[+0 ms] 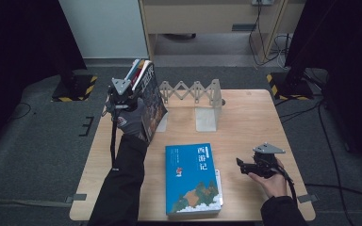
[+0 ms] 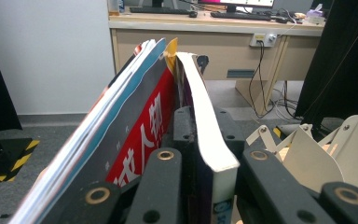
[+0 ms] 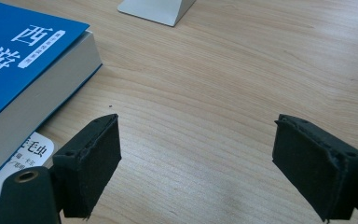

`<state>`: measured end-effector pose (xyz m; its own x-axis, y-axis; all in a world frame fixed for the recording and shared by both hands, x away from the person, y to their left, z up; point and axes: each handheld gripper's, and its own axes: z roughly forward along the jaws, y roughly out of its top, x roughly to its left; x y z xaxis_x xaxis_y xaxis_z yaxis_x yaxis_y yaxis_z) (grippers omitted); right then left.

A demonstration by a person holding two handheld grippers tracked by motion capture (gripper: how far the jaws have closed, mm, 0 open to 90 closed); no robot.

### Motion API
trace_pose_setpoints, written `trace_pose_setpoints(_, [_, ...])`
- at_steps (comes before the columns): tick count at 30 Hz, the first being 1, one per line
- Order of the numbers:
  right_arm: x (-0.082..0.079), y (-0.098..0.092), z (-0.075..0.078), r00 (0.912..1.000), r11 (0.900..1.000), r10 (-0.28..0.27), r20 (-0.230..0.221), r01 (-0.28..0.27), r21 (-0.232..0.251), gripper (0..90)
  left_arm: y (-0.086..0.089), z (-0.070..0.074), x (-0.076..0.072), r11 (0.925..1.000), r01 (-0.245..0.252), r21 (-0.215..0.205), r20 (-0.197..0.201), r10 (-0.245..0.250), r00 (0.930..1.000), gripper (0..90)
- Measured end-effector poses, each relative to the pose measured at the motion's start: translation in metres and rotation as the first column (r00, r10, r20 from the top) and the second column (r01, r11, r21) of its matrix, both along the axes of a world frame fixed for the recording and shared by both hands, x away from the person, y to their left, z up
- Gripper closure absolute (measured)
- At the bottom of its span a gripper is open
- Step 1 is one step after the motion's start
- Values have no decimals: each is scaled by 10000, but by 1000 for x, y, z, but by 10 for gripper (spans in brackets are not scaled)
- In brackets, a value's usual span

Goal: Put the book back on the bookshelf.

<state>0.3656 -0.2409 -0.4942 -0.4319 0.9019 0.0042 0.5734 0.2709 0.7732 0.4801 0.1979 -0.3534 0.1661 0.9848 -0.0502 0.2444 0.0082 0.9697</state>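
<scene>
The left tongs (image 1: pixel 131 100) pinch a dark-covered book (image 1: pixel 152 100) and hold it upright at the left end of the expanding book rack (image 1: pixel 195 94), while the right tongs (image 1: pixel 245 165) stand spread and empty.

From the high view, the held book leans against a few other volumes (image 1: pixel 136 70) left of the rack. The left hand (image 1: pixel 131 115) is gloved, its forearm stretched forward from the near counter (image 1: pixel 250 117) edge with the wrist raised. A blue book (image 1: pixel 192 179) lies flat in front of the rack, nearer the person. To the right of the rack and nearer the person, the right hand (image 1: pixel 273 181) rests low over bare wood, its tongs pointing toward the blue book.

In the left gripper view, the jaws close on the bottom edge of the dark-covered book (image 2: pixel 209 140), pages outward, with a red-and-grey book (image 2: pixel 142 135) leaning just left of it and the rack's pale plates (image 2: pixel 326 154) to the right.

In the right gripper view, the wide-open jaws hover above the counter (image 3: pixel 205 93) with the blue book (image 3: pixel 23 60) just to the left.

To seat this book well, I'd lower it straight, keep its spine vertical, and let go only once the bottom edge rests flat and the neighbours cannot topple.
</scene>
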Motion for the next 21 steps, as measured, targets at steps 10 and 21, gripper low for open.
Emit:
trace_pose_setpoints(10, [-1,1,0,10000,10000,58,-30,-58,-20,154,5,-6,-6,9987,37,501,-264,-24,9996,802])
trace_pose_setpoints(21, [-1,1,0,10000,10000,83,-16,-83,-33,154,3,-7,-14,9945,224,1026,-354,-189,9992,774])
